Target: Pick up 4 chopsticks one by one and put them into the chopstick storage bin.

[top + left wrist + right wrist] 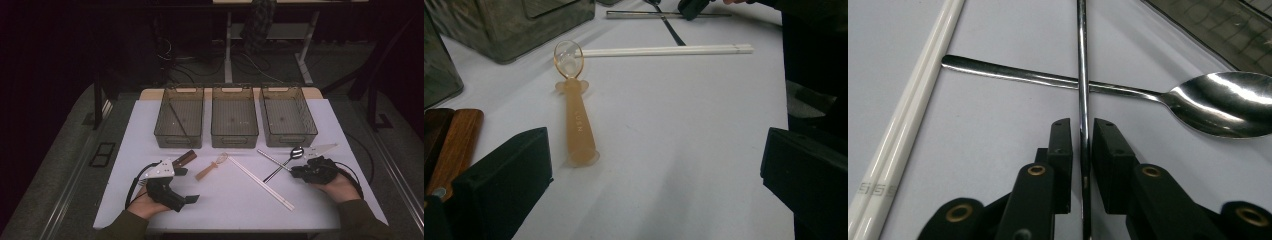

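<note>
My right gripper (1082,125) points along a thin metal chopstick (1081,60), its two black jaws shut on the rod low over the table. The chopstick lies across the handle of a steel spoon (1228,102). In the high view the right gripper (300,172) is at the table's right, beside the spoon (296,152) and the metal chopstick (272,159). My left gripper (656,150) stands open with nothing between its jaws, facing an amber plastic spoon (575,120). From above, the left gripper (187,185) rests at the front left.
A pair of white chopsticks (262,182) lies diagonally mid-table. Two wooden handles (454,145) lie by the left jaw. Three smoky plastic bins (178,145) (234,142) (290,141) line the far side; the left one holds a dark stick.
</note>
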Action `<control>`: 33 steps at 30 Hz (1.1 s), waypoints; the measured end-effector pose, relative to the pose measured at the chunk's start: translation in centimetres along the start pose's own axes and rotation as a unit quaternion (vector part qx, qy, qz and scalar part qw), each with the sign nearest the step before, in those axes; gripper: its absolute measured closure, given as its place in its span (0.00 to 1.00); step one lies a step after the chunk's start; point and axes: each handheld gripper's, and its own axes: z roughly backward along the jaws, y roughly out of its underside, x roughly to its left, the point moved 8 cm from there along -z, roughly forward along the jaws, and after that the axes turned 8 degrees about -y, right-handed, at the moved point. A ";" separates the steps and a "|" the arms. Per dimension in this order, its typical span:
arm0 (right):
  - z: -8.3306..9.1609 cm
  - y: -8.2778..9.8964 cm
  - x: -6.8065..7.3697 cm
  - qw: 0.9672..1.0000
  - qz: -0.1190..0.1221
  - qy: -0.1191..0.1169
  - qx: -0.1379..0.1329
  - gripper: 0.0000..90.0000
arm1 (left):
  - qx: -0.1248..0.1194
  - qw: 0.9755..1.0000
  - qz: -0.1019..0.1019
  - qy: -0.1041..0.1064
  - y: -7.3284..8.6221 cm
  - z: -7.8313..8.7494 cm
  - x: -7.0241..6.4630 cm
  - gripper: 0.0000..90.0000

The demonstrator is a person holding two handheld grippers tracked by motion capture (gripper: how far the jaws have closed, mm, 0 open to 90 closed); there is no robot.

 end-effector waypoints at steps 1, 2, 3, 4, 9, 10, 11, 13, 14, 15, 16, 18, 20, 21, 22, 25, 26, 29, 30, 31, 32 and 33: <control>0.0 0.0 0.0 1.000 0.002 0.001 -0.001 0.88 | 0.000 1.000 0.001 0.001 0.0 0.0 0.0 0.00; 0.0 0.0 0.0 1.000 0.001 0.000 -0.002 0.89 | 0.000 1.000 0.001 0.001 0.0 0.0 0.0 0.00; 0.0 0.1 -0.1 1.000 -0.001 -0.001 -0.002 0.89 | 0.001 1.000 0.000 0.001 0.0 -0.1 0.0 0.00; 0.0 0.1 -0.1 1.000 -0.002 0.000 -0.003 0.90 | 0.002 1.000 0.000 0.002 0.0 -0.1 -0.1 0.00; 0.0 0.1 -0.2 1.000 0.000 0.000 -0.004 0.94 | 0.003 1.000 0.000 0.003 0.1 -0.1 -0.1 0.00; 0.0 0.1 -0.2 1.000 -0.001 -0.001 -0.004 0.94 | 0.003 1.000 0.000 0.002 0.1 -0.1 -0.1 0.00; 0.0 0.1 -0.2 1.000 -0.001 -0.002 -0.004 0.94 | 0.003 1.000 -0.001 0.003 0.1 -0.1 -0.1 0.00; 0.0 0.1 -0.2 1.000 -0.002 -0.003 -0.005 0.94 | 0.003 1.000 -0.002 0.003 0.1 -0.2 -0.1 0.00; 0.0 0.1 -0.2 1.000 -0.001 -0.004 -0.005 0.94 | 0.003 1.000 -0.002 0.004 0.1 -0.2 -0.1 0.00; 0.0 0.1 -0.2 1.000 -0.002 -0.005 -0.007 0.95 | 0.004 1.000 -0.002 0.004 0.1 -0.2 -0.1 0.00; 0.0 0.2 -0.3 1.000 -0.003 -0.006 -0.008 0.95 | 0.003 1.000 -0.002 0.003 0.1 -0.2 -0.1 0.00; 0.0 0.1 -0.3 1.000 -0.005 -0.010 -0.009 0.95 | 0.003 1.000 -0.002 0.003 0.1 -0.1 -0.1 0.00; 0.0 0.2 -0.4 1.000 -0.010 -0.013 -0.010 0.95 | 0.002 1.000 -0.002 0.004 0.0 -0.1 -0.1 0.00; 0.1 0.1 -0.4 1.000 -0.012 -0.016 -0.011 0.95 | 0.002 1.000 -0.002 0.004 0.0 -0.1 -0.1 0.00; 0.1 0.1 -0.4 1.000 -0.012 -0.016 -0.011 0.95 | 0.002 1.000 -0.002 0.004 0.0 -0.1 -0.1 0.00; 0.1 0.1 -0.4 1.000 -0.013 -0.016 -0.011 0.95 | 0.003 1.000 -0.003 0.005 0.0 -0.1 -0.2 0.00; 0.1 0.1 -0.4 1.000 -0.014 -0.016 -0.011 0.95 | 0.004 1.000 -0.003 0.005 0.0 -0.1 -0.2 0.00; 0.2 0.1 -0.4 1.000 -0.017 -0.017 -0.010 0.95 | 0.003 1.000 -0.003 0.005 0.0 -0.1 -0.2 0.00; 0.2 0.1 -0.4 1.000 -0.018 -0.019 -0.009 0.95 | 0.003 1.000 -0.003 0.005 0.0 -0.1 -0.2 0.00; 0.3 0.2 -0.4 1.000 -0.017 -0.018 -0.009 0.95 | 0.004 1.000 -0.003 0.005 0.0 -0.1 -0.2 0.00; 0.4 0.2 -0.4 1.000 -0.018 -0.020 -0.009 0.95 | 0.004 1.000 -0.003 0.005 0.0 -0.1 -0.2 0.00; 0.4 0.2 -0.4 1.000 -0.019 -0.021 -0.010 0.95 | 0.004 1.000 -0.004 0.005 0.0 -0.1 -0.2 0.00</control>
